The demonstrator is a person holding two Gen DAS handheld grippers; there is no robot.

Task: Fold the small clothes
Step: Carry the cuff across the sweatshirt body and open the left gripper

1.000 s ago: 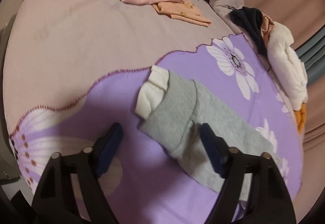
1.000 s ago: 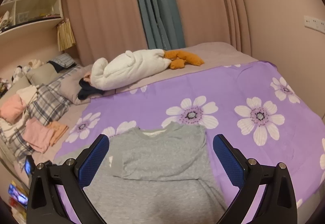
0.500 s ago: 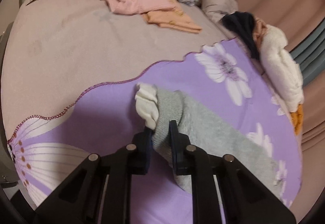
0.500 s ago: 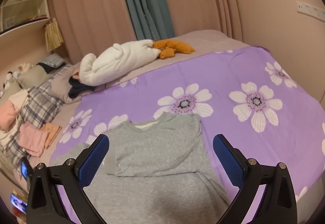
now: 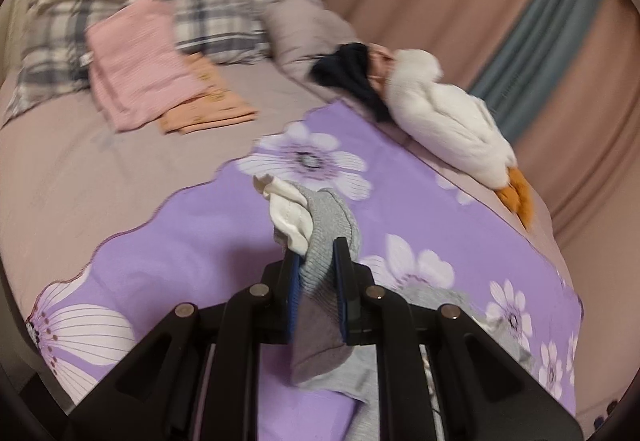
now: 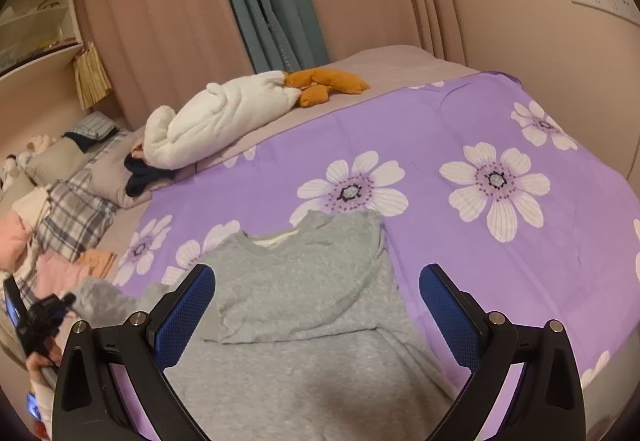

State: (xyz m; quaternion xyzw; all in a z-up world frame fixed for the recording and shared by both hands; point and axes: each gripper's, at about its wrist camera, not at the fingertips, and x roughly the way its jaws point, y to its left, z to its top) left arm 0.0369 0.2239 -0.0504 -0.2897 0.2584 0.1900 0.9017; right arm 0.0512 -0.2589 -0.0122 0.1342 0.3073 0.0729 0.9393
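Observation:
A small grey sweatshirt (image 6: 312,289) lies on a purple flowered sheet (image 6: 460,129), one sleeve folded across its chest. My left gripper (image 5: 316,261) is shut on the other sleeve (image 5: 328,229), near its grey cuff with a white inner cuff (image 5: 290,215), and holds it lifted above the sheet (image 5: 192,241). That gripper also shows in the right wrist view (image 6: 48,315) at the far left, with the raised sleeve (image 6: 96,295). My right gripper (image 6: 316,305) is open and empty, hovering over the shirt's body.
Folded pink (image 5: 136,61) and orange (image 5: 208,109) clothes lie on the beige bedspread (image 5: 80,169) near plaid pillows (image 5: 216,13). A white plush goose (image 6: 224,117) and dark clothing (image 6: 144,173) lie by the curtains. A wall stands right of the bed.
My left gripper closed on the sleeve cuff and has lifted it up off the sheet, swinging towards the goose. My right gripper stayed open, shifting slightly over the shirt.

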